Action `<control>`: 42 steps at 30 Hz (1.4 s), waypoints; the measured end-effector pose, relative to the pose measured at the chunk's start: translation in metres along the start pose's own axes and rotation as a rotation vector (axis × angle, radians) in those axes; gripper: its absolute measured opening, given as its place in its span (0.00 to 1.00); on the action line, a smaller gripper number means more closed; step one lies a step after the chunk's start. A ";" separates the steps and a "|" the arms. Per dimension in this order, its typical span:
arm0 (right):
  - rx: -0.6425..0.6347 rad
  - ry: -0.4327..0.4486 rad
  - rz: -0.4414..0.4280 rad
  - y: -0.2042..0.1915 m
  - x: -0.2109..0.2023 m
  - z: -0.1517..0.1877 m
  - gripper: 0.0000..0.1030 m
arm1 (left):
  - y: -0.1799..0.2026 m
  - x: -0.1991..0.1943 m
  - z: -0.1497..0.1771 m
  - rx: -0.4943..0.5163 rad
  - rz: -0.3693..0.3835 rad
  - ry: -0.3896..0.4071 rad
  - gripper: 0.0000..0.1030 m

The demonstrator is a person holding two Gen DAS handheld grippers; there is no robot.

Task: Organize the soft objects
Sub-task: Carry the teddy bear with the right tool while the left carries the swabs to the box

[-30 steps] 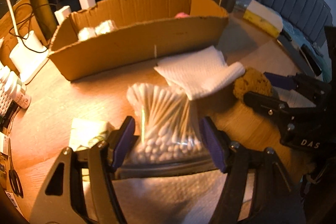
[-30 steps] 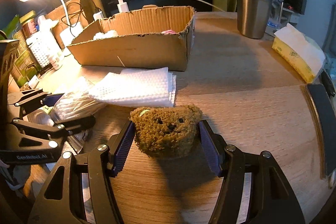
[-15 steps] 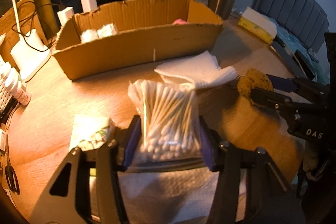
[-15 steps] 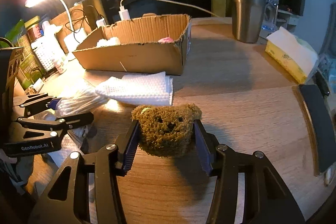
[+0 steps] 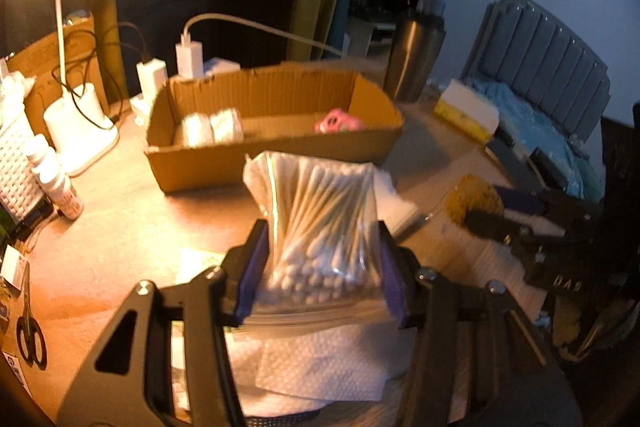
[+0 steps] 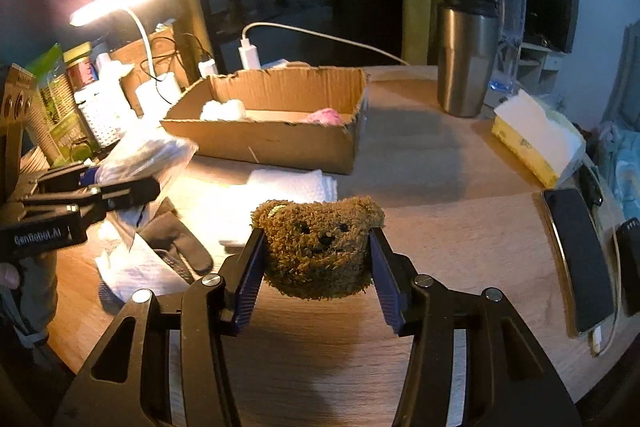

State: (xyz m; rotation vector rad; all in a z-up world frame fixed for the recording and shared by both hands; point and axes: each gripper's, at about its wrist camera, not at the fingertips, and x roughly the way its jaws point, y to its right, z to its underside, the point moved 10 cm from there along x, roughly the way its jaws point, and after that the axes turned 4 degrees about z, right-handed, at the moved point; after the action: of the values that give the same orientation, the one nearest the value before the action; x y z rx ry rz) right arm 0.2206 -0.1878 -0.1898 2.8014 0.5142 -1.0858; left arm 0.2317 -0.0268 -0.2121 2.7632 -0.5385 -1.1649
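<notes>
My left gripper (image 5: 320, 267) is shut on a clear bag of cotton swabs (image 5: 320, 223), lifted off the wooden table (image 5: 132, 227). In the right wrist view my right gripper (image 6: 318, 259) is shut on a brown plush bear head (image 6: 318, 243), also held above the table. The open cardboard box (image 6: 280, 143) stands beyond both, with white soft pieces (image 6: 222, 109) at its left end and a pink soft thing (image 6: 326, 115) at its right. The left gripper (image 6: 120, 183) with the bag shows at the left of the right wrist view, the right gripper (image 5: 484, 211) with the bear at the right of the left view.
Folded white paper towels (image 6: 292, 185) lie in front of the box, more (image 5: 320, 363) under the left gripper. A steel tumbler (image 6: 466, 59), a tissue pack (image 6: 536, 143) and a phone (image 6: 580, 263) are on the right. A lamp (image 5: 76, 123), bottles (image 5: 60, 183) and scissors (image 5: 30, 335) crowd the left.
Both grippers closed on their things, the left on the swab bag and the right on the bear, and lifted them off the table toward the box.
</notes>
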 end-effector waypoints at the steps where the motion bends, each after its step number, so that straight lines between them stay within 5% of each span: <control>1: -0.007 0.005 -0.001 -0.003 -0.002 -0.002 0.52 | 0.000 -0.004 -0.004 -0.001 0.003 0.011 0.50; 22: -0.062 0.101 0.000 -0.018 -0.008 -0.075 0.52 | -0.033 -0.037 -0.080 -0.016 -0.021 0.161 0.51; 42: -0.064 0.129 -0.056 -0.014 0.040 -0.132 0.52 | -0.042 0.014 -0.121 0.018 -0.076 0.173 0.51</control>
State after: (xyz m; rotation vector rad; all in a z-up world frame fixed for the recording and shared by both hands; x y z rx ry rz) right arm 0.3277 -0.1360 -0.1177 2.8298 0.6311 -0.8855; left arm 0.3379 0.0018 -0.1456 2.8865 -0.4305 -0.9255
